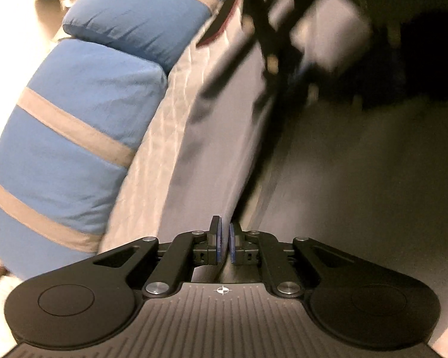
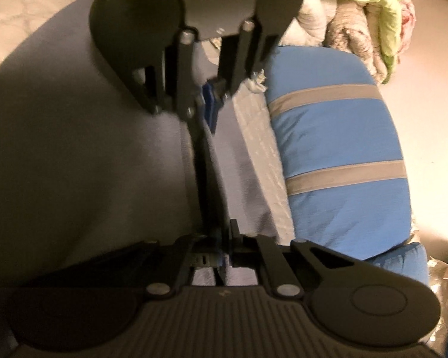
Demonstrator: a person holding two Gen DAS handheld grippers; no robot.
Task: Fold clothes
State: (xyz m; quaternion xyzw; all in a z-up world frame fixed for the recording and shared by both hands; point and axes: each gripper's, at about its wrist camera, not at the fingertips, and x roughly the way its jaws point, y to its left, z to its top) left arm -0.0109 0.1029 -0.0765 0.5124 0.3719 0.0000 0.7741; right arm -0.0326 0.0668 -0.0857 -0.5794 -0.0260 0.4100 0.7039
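A taut dark edge of the grey garment runs along 12 o'clock from the right hand-held gripper to the left hand-held gripper, each pinching it, with the blue pillow at 2 o'clock

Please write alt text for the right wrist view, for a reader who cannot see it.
The right claw, shut, pinches a raised fold of grey cloth; the left claw, opposite, pinches the same fold. A blue pillow with grey stripes lies at right.
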